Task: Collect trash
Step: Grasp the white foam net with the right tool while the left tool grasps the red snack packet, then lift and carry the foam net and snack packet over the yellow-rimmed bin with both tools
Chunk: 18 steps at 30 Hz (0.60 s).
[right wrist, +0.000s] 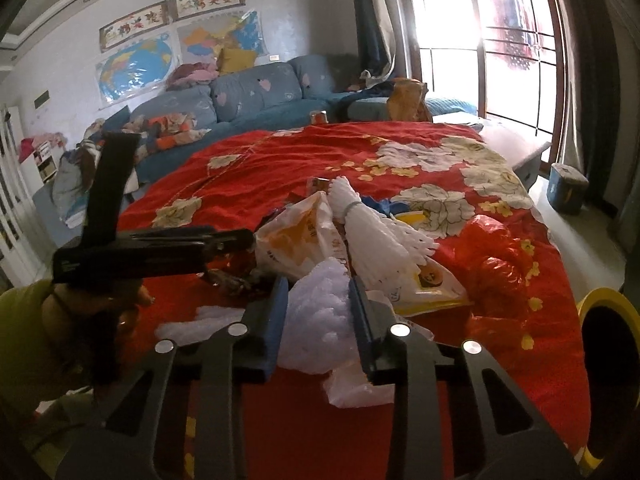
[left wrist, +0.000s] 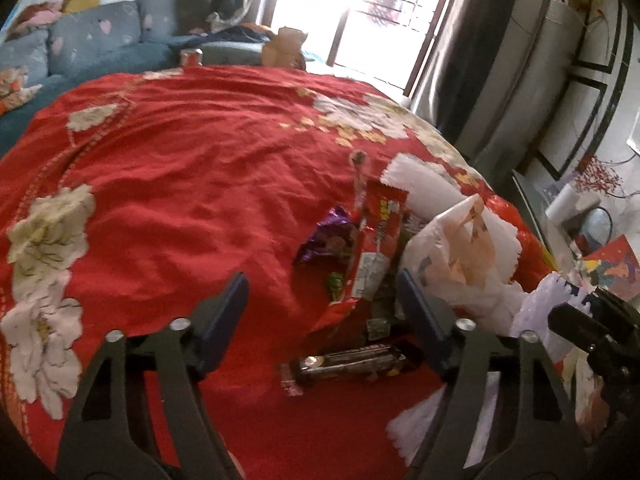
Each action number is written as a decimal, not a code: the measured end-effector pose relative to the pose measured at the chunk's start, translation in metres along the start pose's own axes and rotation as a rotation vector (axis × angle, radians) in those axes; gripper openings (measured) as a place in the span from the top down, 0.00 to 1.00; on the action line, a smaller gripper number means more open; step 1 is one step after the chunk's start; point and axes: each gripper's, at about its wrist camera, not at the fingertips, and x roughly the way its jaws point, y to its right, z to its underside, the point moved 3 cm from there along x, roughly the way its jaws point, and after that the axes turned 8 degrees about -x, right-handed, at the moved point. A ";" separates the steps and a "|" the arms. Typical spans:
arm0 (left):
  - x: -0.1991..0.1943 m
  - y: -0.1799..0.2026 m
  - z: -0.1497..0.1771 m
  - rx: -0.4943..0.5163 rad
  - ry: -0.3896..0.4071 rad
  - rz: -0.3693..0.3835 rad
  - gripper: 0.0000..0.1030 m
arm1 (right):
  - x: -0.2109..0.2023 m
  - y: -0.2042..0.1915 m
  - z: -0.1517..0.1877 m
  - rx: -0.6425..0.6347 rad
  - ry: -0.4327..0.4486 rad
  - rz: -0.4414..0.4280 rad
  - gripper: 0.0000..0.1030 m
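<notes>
Between right gripper [right wrist: 319, 316] fingers [right wrist: 276, 320]: crumpled white foam wrap [right wrist: 320, 312].

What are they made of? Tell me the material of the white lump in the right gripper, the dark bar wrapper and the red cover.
White lump: looks like soft foam or thin plastic wrap, matte and crinkled; hard to tell which.
Dark bar wrapper: probably plastic film or foil, glossy, with bright highlights.
Red cover: woven cloth, matte, creased, with printed pale flowers.

We count one red snack wrapper [left wrist: 378, 236], one purple wrapper [left wrist: 324, 236], one dark candy bar [left wrist: 348, 364], two maps [right wrist: 136, 66].
</notes>
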 end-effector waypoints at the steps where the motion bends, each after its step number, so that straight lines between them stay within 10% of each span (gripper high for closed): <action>1: 0.002 0.000 0.000 0.003 -0.006 0.006 0.41 | -0.001 -0.001 -0.001 -0.001 0.002 -0.001 0.73; 6: 0.008 0.007 0.001 0.022 -0.038 0.057 0.45 | -0.009 -0.005 -0.004 -0.016 0.025 0.003 0.74; 12: 0.013 0.011 0.004 0.032 -0.072 0.072 0.81 | -0.015 -0.008 -0.005 -0.016 0.036 -0.002 0.74; 18: 0.002 0.010 0.005 0.021 -0.039 0.091 0.86 | -0.022 -0.008 -0.005 -0.012 0.051 0.000 0.75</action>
